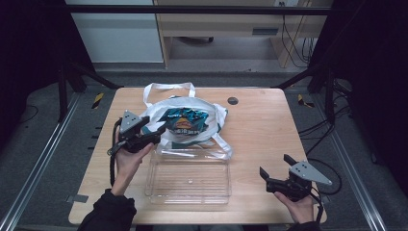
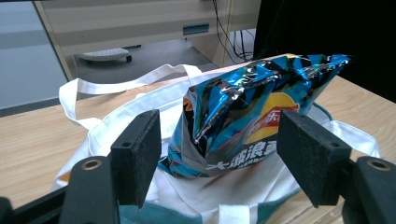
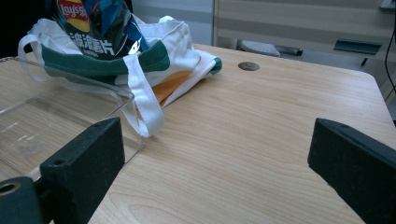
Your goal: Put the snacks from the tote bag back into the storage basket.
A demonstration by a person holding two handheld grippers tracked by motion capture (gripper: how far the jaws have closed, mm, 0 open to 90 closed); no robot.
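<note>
Chip bag (image 1: 184,121) on top of white tote bag (image 1: 214,115) at far-middle of table (image 1: 260,130), just behind clear tray (image 1: 188,180). Left gripper (image 1: 156,136) at bag's left edge, jaws wide, nothing held. In left gripper view, chip bag (image 2: 243,121) straight ahead between the jaws, not yet touched; long axis slanting up to the right. Right gripper (image 1: 274,171) well apart at near-right corner, jaws wide, empty. Left clearly nearer; likely a short push forward, then close on bag's lower end.
</note>
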